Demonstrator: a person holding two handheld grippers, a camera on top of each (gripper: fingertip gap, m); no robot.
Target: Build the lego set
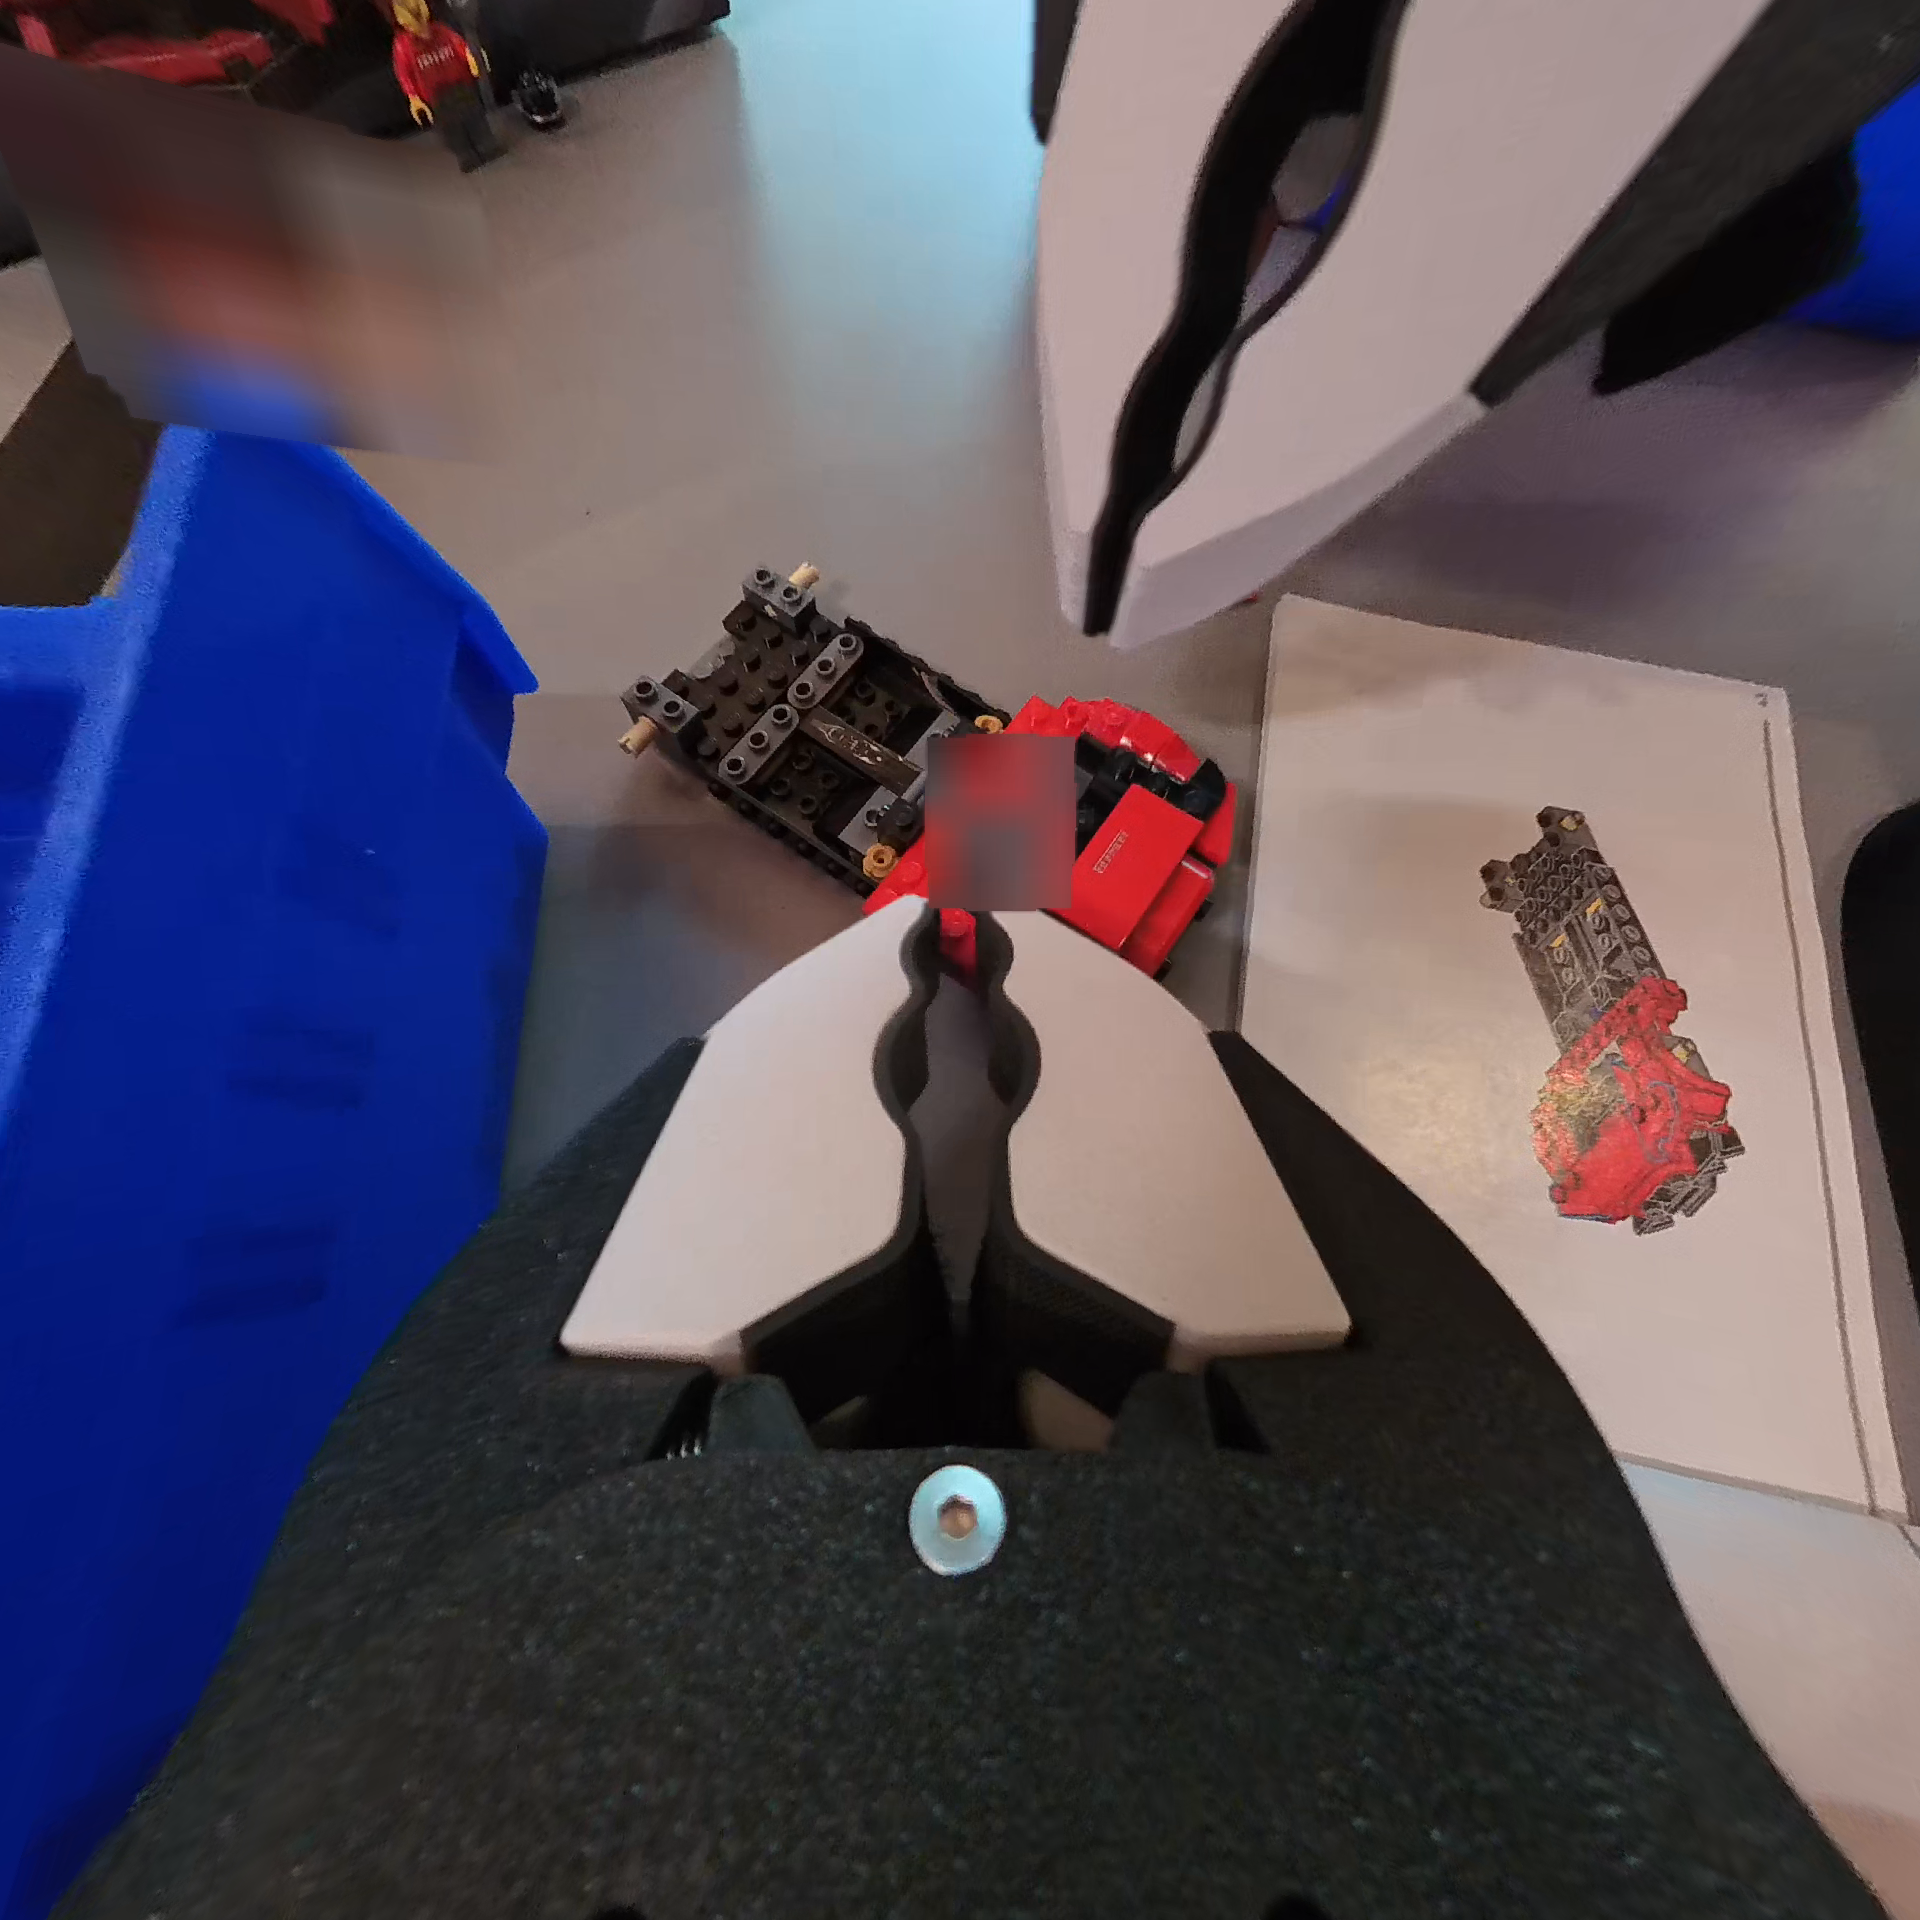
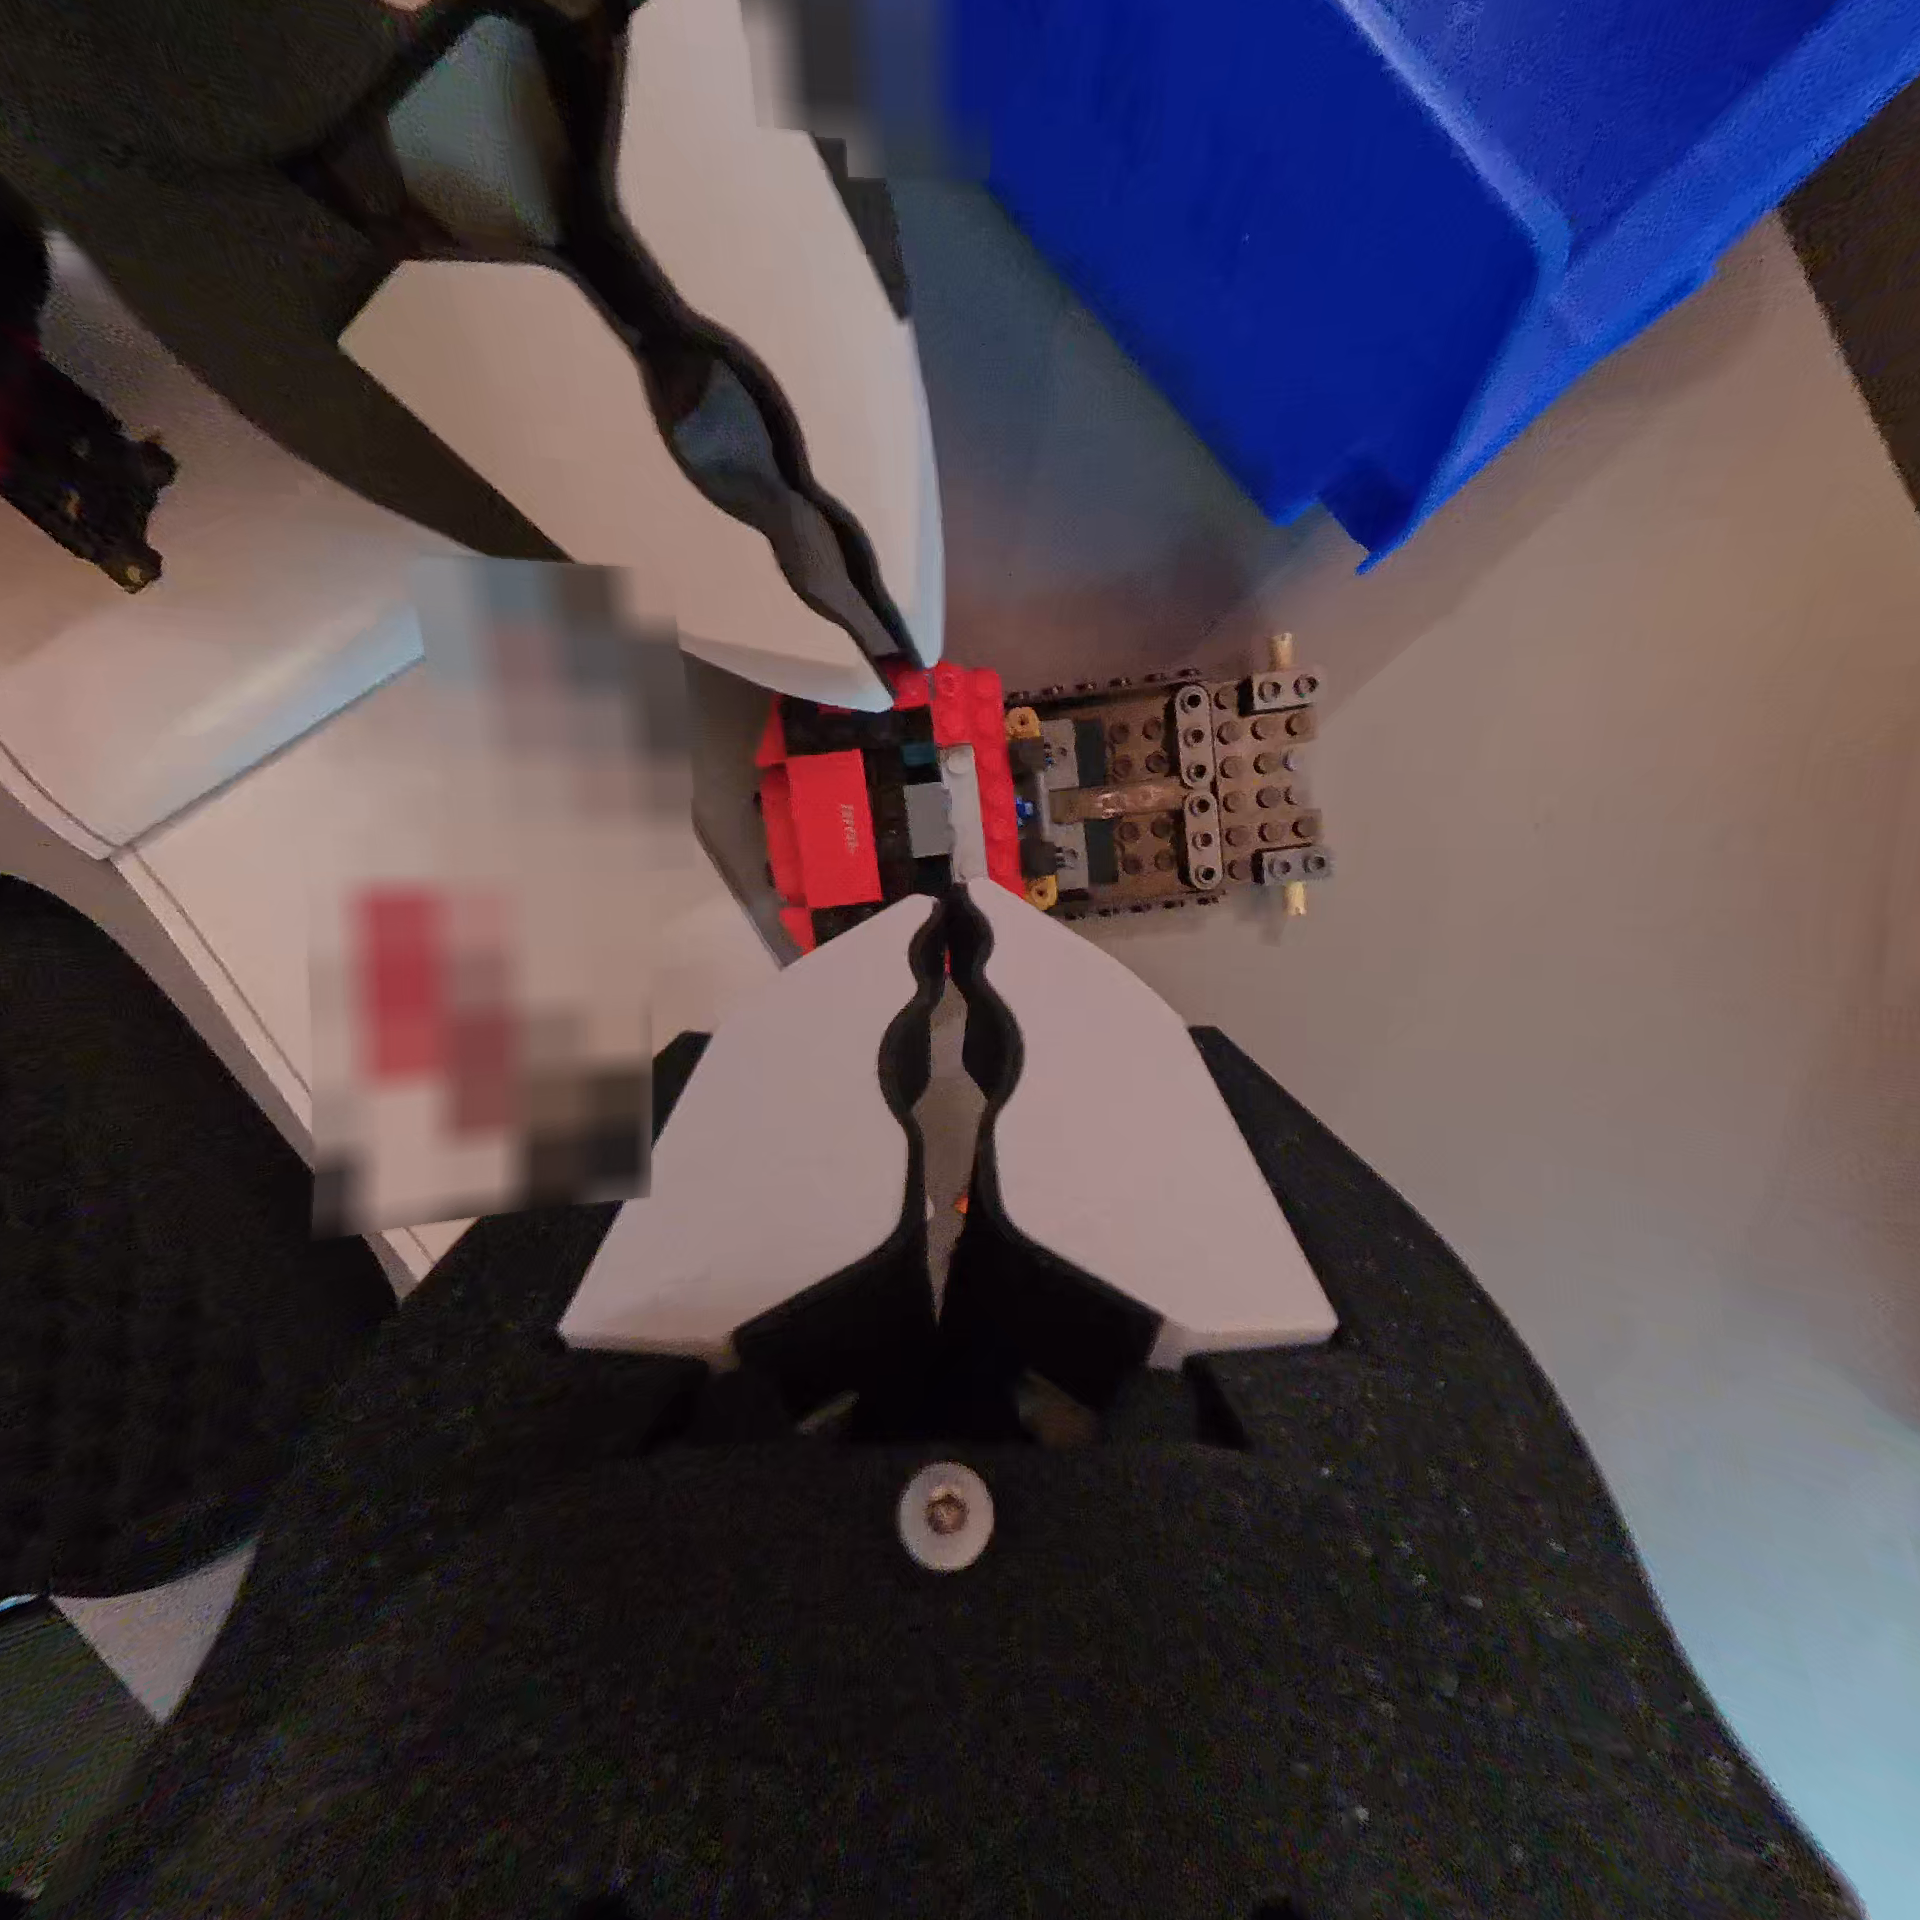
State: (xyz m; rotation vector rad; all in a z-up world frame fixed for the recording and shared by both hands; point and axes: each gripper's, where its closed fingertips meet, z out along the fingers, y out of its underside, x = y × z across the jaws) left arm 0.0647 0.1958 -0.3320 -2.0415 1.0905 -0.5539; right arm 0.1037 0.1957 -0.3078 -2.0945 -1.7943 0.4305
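A half-built lego car (image 1: 810,748) lies on the grey table, with a black studded chassis and a red front section (image 1: 1132,852). It also shows in the right wrist view (image 2: 1143,790). My left gripper (image 1: 951,920) is shut, its tips pinching the edge of the car's red section; in the right wrist view it (image 2: 906,670) reaches in from the upper left. My right gripper (image 2: 951,906) is shut and hovers over the car's near edge. In the left wrist view it (image 1: 1101,623) hangs above and behind the car. I cannot tell if it holds a piece.
A blue bin (image 1: 260,935) stands close to the car's left and shows in the right wrist view (image 2: 1299,260). An open instruction booklet (image 1: 1455,1039) lies right of the car. A minifigure (image 1: 431,73) and red parts stand far back. A black object (image 1: 1881,987) is at the right edge. About 5 centimeters separates my left fingertips from my right.
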